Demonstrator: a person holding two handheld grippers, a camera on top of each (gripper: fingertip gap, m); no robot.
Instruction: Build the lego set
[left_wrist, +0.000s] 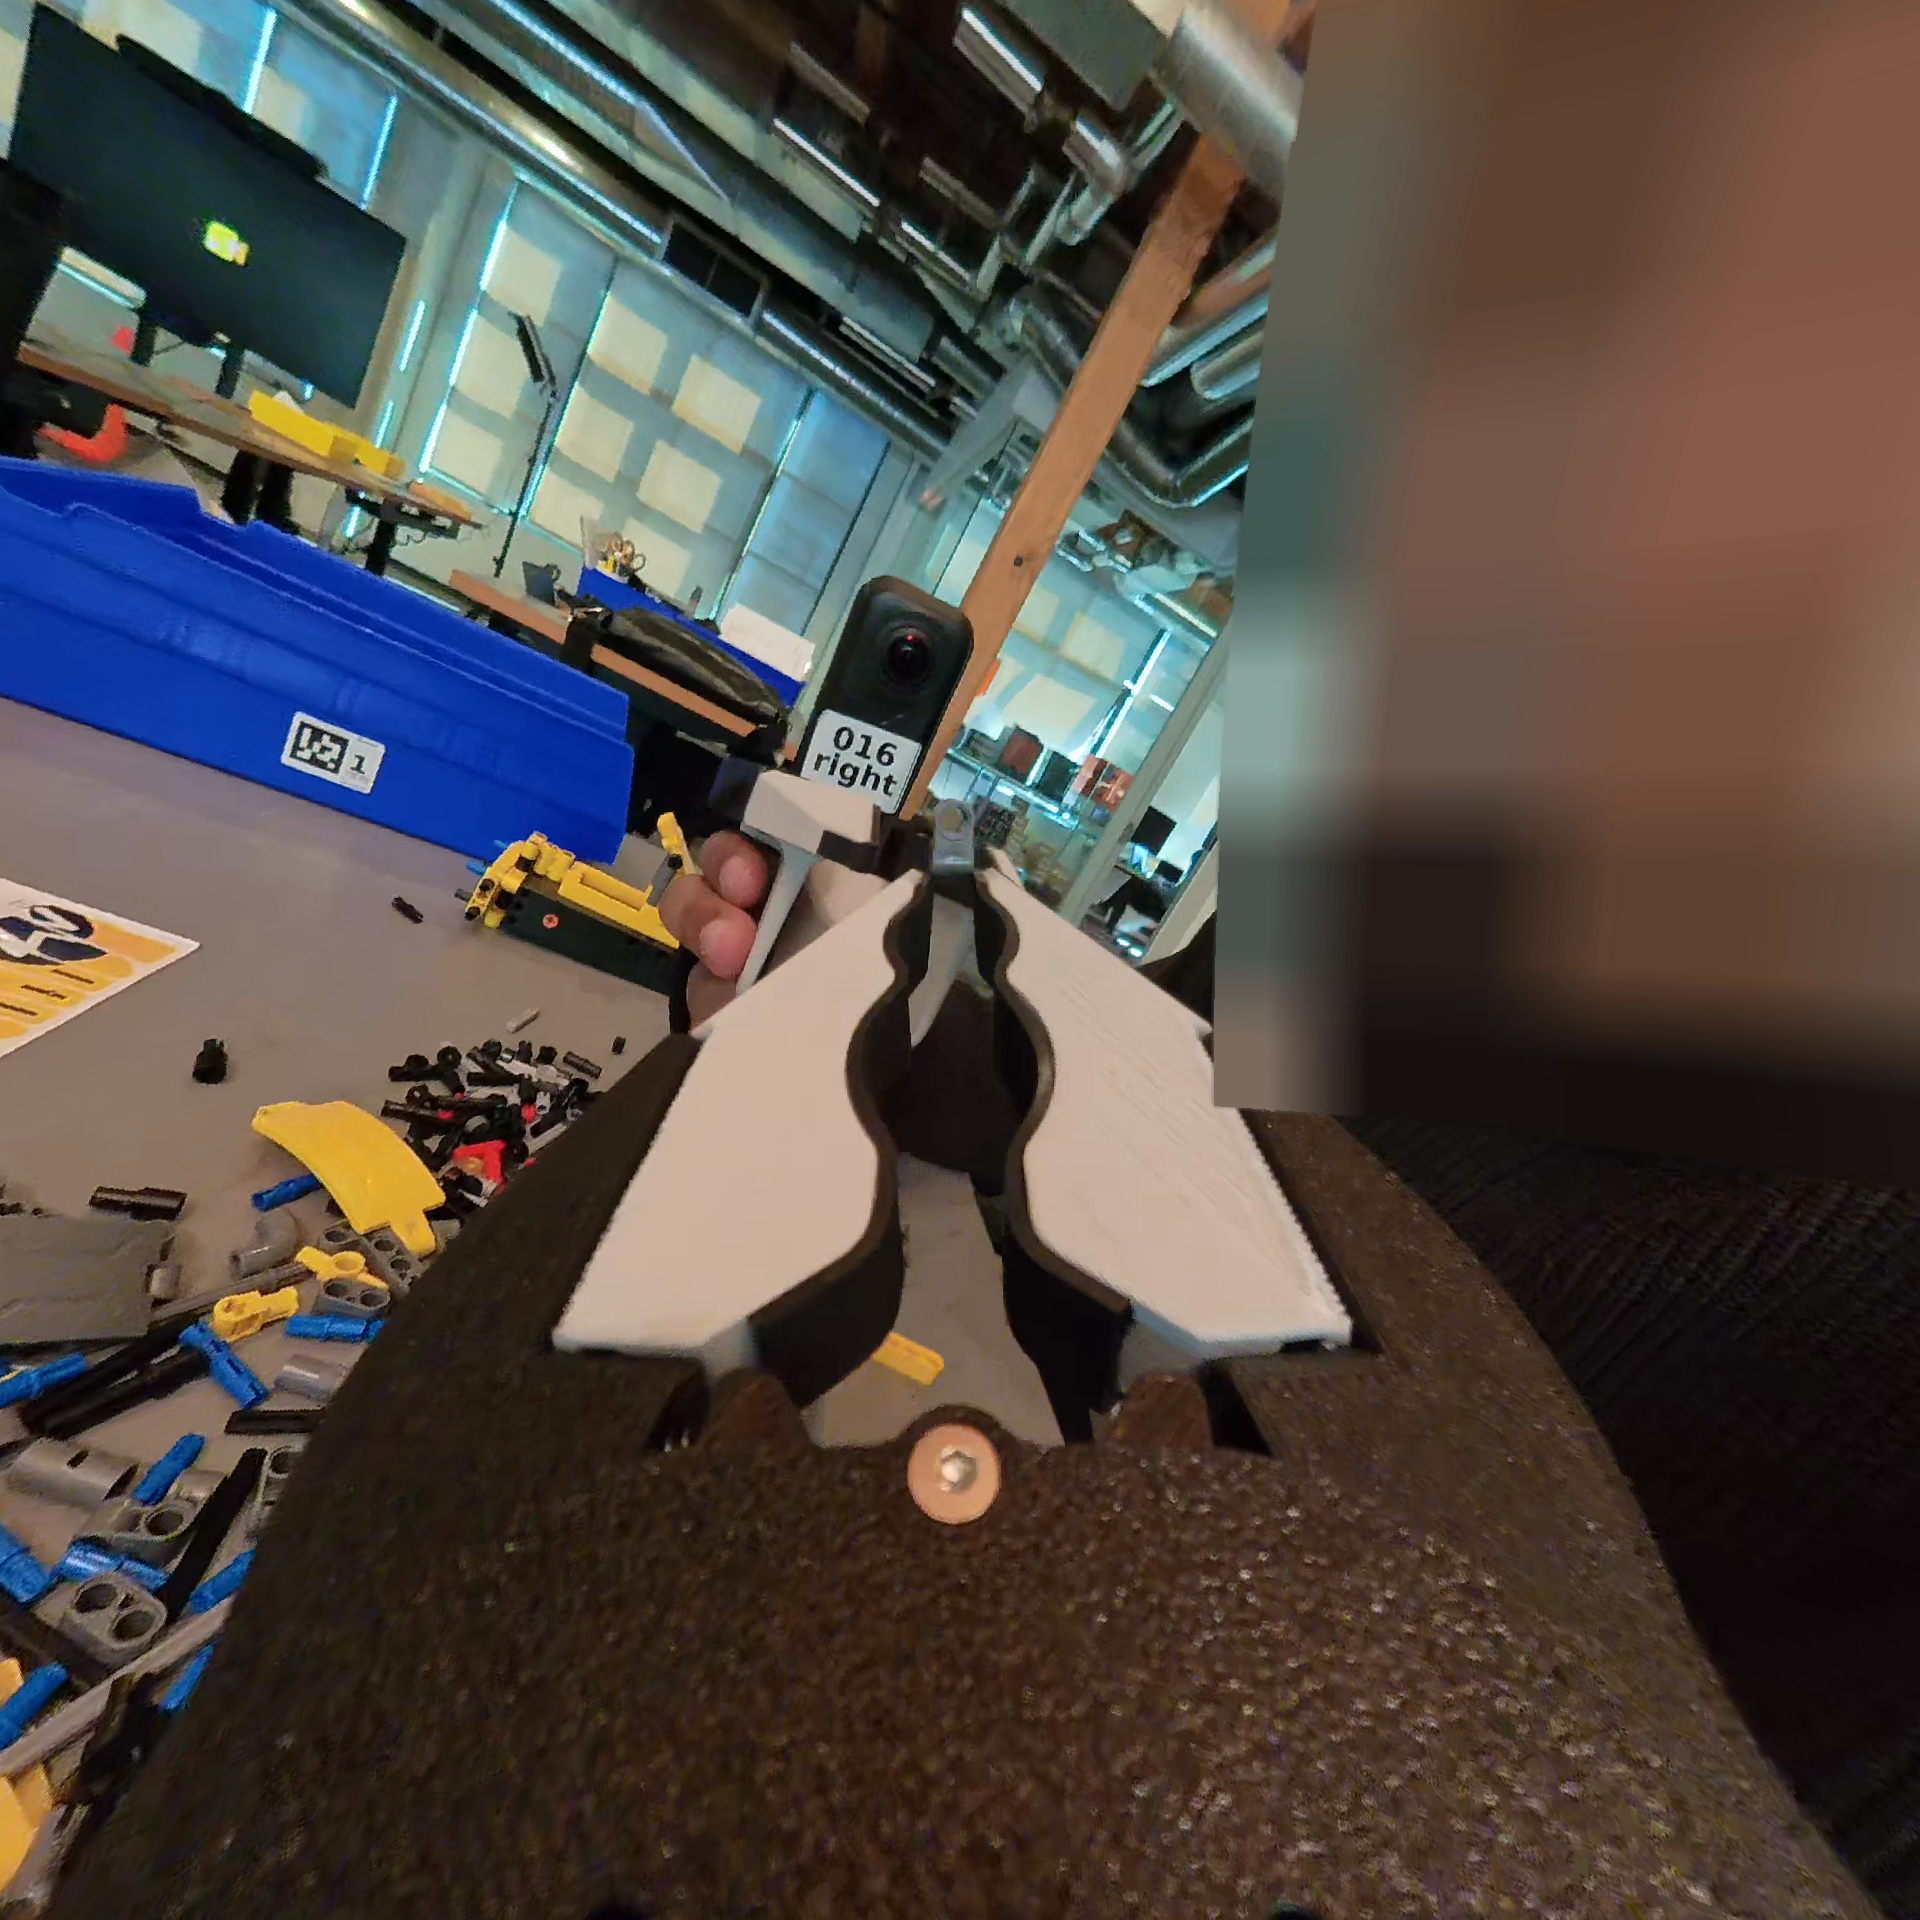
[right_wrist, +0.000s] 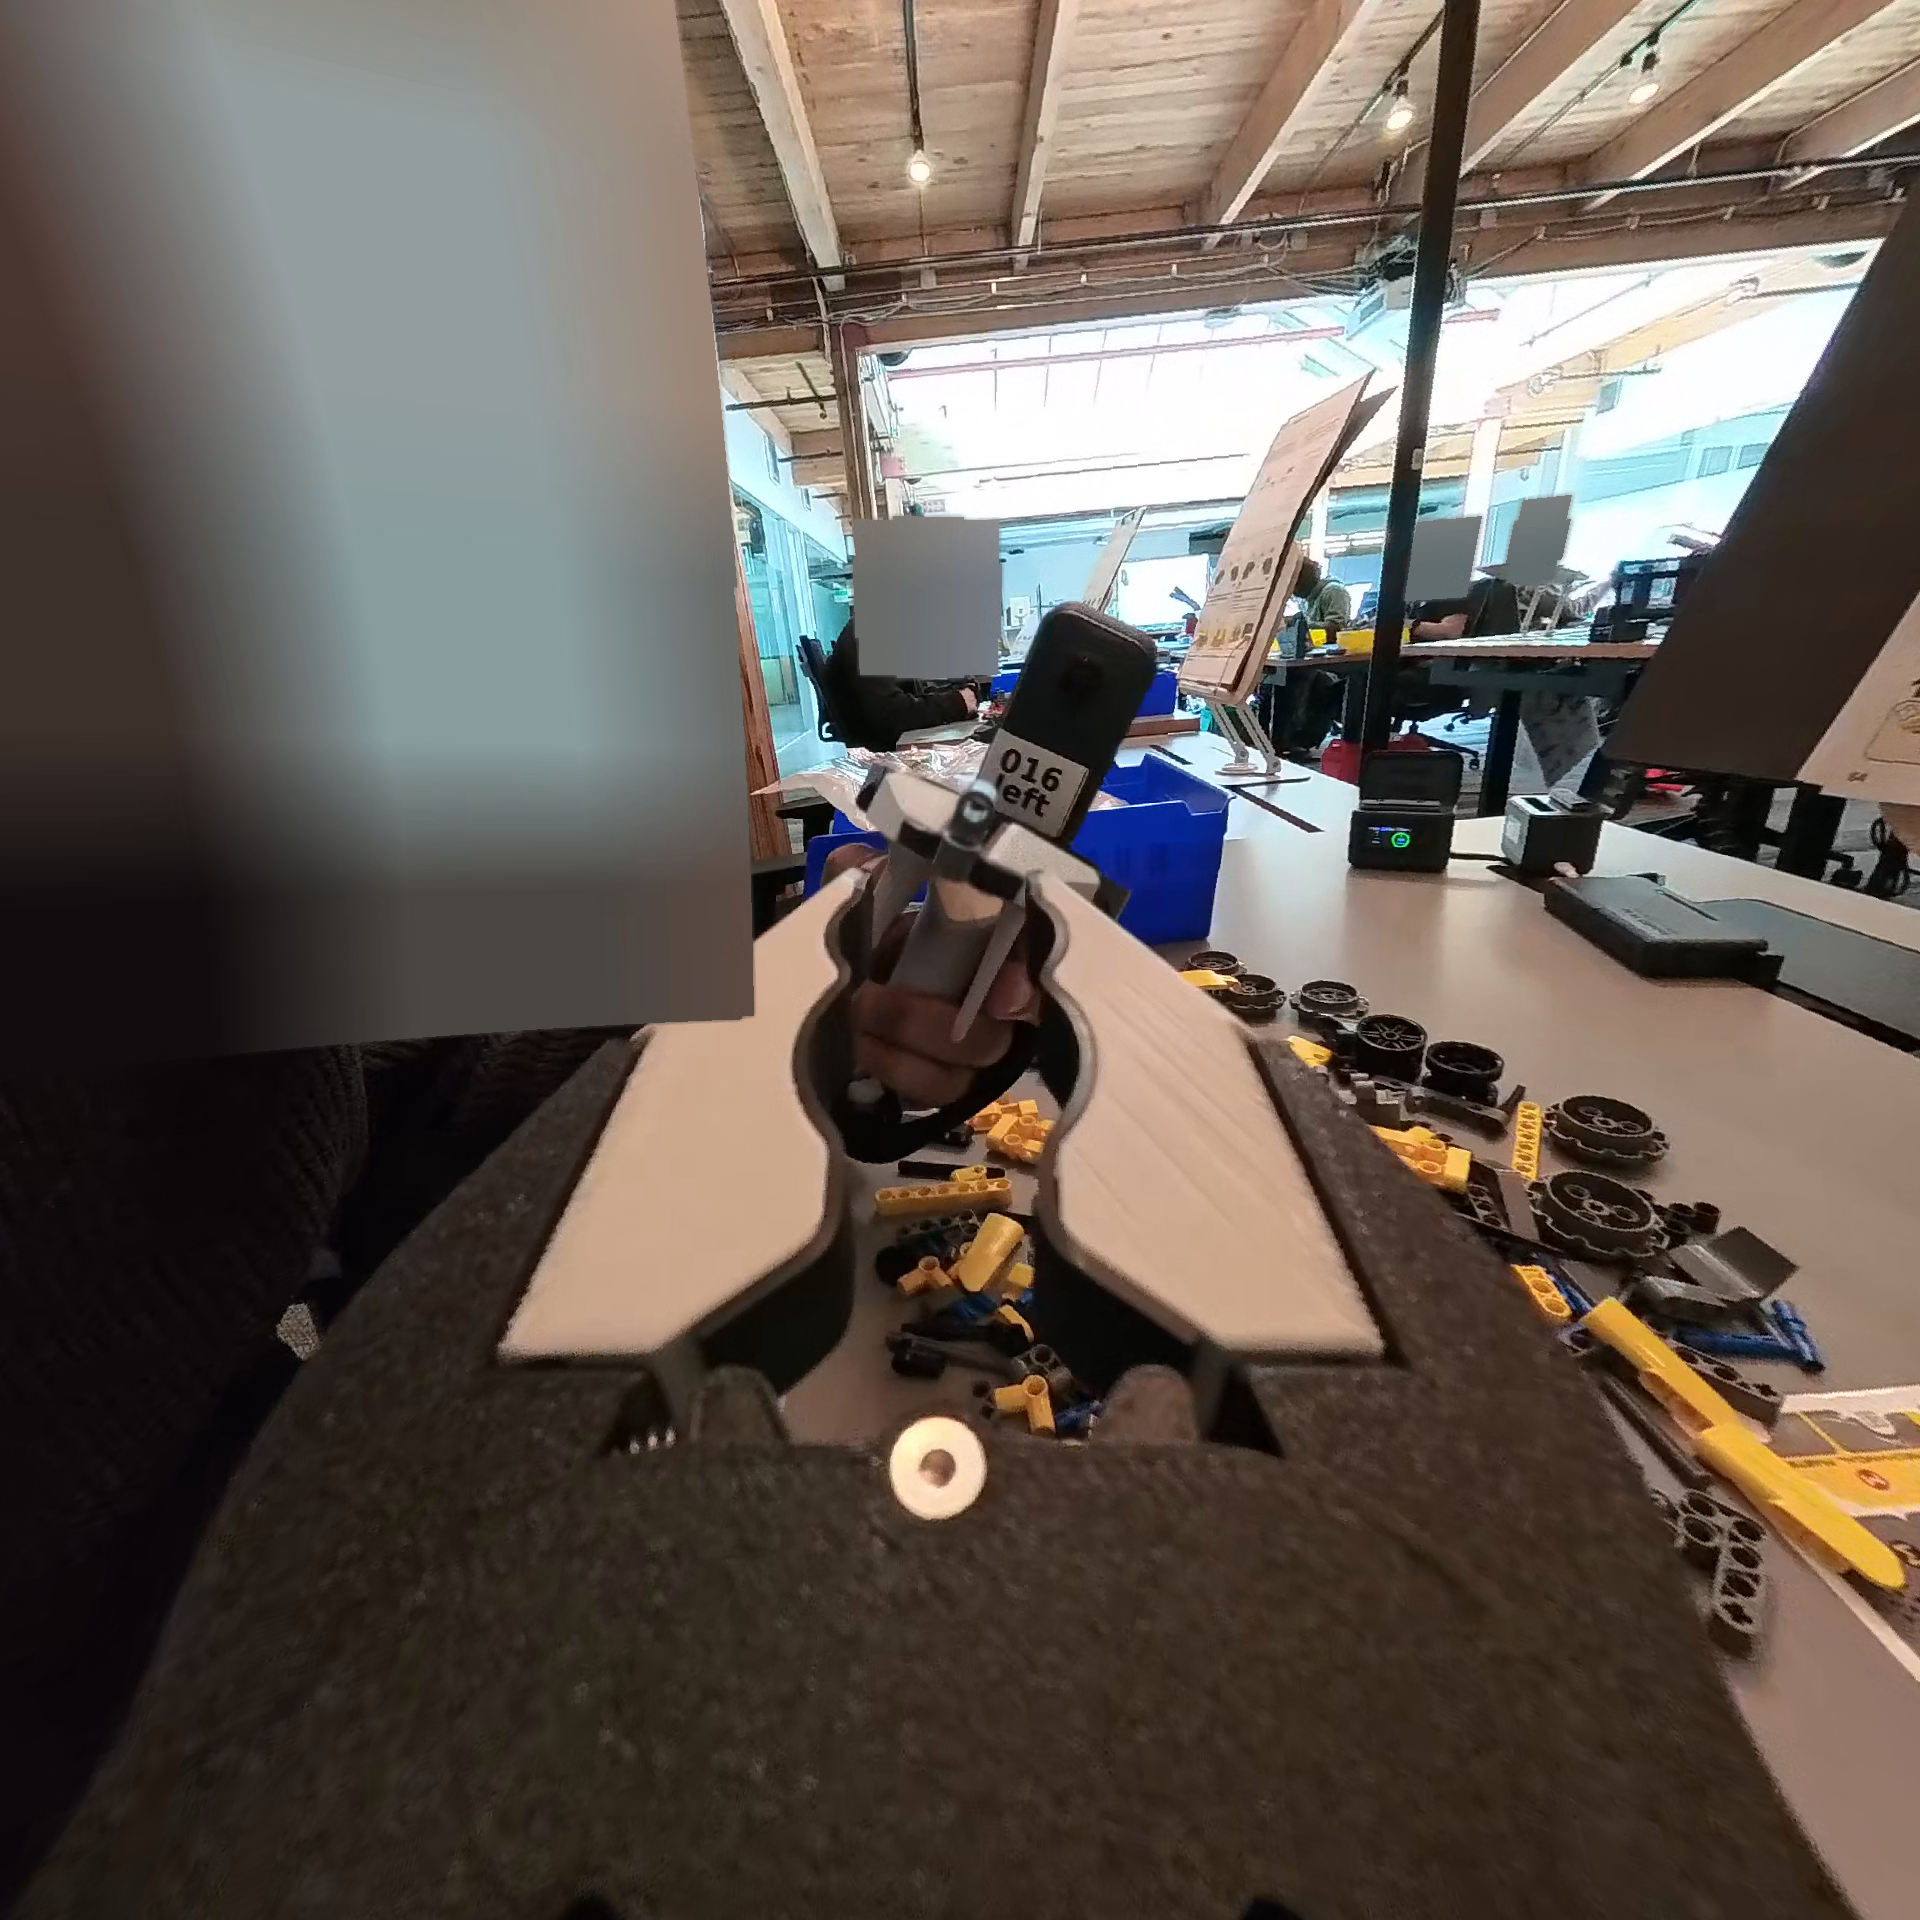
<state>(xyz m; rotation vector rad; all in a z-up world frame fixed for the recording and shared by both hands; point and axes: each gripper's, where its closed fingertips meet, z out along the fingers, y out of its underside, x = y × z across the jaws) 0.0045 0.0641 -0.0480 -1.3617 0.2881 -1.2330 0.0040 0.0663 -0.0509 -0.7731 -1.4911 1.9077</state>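
- Left gripper: two white ribbed plastic fingers with wavy black rubber edges, set in a black pebbled body. Your jaws are clenched, tips pinching the piece below.
- Small grey plastic connector piece: one, with a ring end, held up in the air at your left fingertips. This is the landmark for the other entries.
- Right gripper: same build, two fingers. Jaws are released, tips apart on either side of the connector piece and gripping nothing.
- Hand: one, wrapped around the right gripper's handle, just beyond the connector piece.
- Loose plastic building pieces: a pile of yellow, blue, black and grey pins and beams on the smooth grey table, below the connector piece.
- Left view only: one glossy blue plastic bin and one partly built yellow-and-black model, both far left of the connector piece.
- Right view only: at least six black ribbed wheels, right of and below the connector piece.
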